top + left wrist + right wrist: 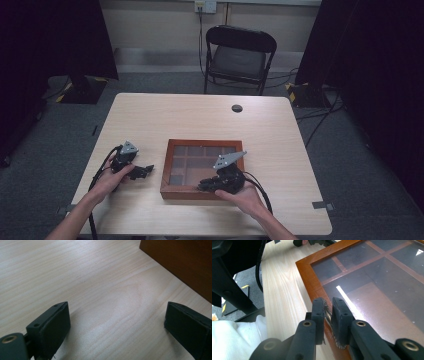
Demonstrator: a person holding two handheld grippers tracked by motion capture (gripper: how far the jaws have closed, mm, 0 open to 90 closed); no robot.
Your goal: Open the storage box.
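- High view: a wooden box with a glass lid and dividers inside lies near the middle of the bench, its long axis running left to right. The right claw sits over the box's near edge, on the right half, and points to the left along that edge. The left claw rests on the bench just beside the box's left side and points toward it. The right hand is clearly the nearer one to the lid. A folding chair stands behind the bench.
- Left gripper view: the left claw is wide open with nothing between its pads, only bare bench below. The dark side wall of the wooden box is ahead and to the right, not touched.
- Right gripper view: the right claw is almost fully closed, with a thin metal piece pinched between the pads, probably a small tab or latch at the frame of the wooden box; what it is exactly cannot be told. The glass lid extends away to the right of the claw, so a lift would likely turn the lid up from this near edge.
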